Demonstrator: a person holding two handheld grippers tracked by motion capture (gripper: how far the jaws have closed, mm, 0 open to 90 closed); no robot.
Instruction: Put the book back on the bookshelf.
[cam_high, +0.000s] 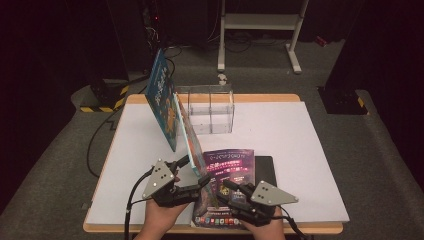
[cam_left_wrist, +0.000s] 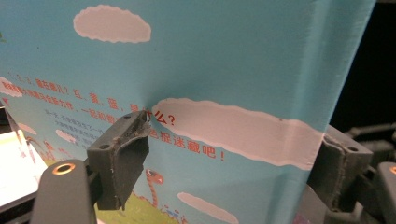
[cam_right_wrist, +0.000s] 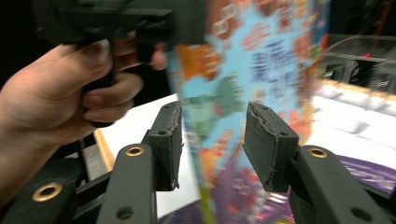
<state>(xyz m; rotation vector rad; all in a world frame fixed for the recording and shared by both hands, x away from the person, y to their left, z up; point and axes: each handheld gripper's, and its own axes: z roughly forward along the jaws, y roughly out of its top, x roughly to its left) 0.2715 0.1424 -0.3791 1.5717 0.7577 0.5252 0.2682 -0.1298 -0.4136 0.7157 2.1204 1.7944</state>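
Dark floor and black equipment surround a white tabletop (cam_high: 310, 150) with a wooden edge, and a white frame stands on the floor behind it.

Both forearms come in from the near edge. The left hand (cam_high: 160, 217) holds the left gripper (cam_high: 192, 171) level and pointing right, towards a tall blue picture book (cam_high: 165, 100) that stands on its lower edge and leans back to the left. In the left gripper view the book's blue back cover (cam_left_wrist: 224, 60), with white clouds and red writing, lies between the two jaws: one pad presses on the cover face and the other sits at the book's edge, so the jaws are clamped on the book near its lower corner.

The right hand (cam_high: 260, 227) holds the right gripper (cam_high: 229, 192) low, pointing left and away. In the right gripper view its jaws stand parted, with the blurred edge of the picture book (cam_right_wrist: 261, 70) rising in the gap; neither pad touches it.

Under the right gripper a purple magazine (cam_high: 227, 170) lies flat, partly over a black pad (cam_high: 265, 172). Behind the book, a clear plastic box (cam_high: 207, 107) with an inner divider stands near the far edge; nothing can be made out in its compartments.
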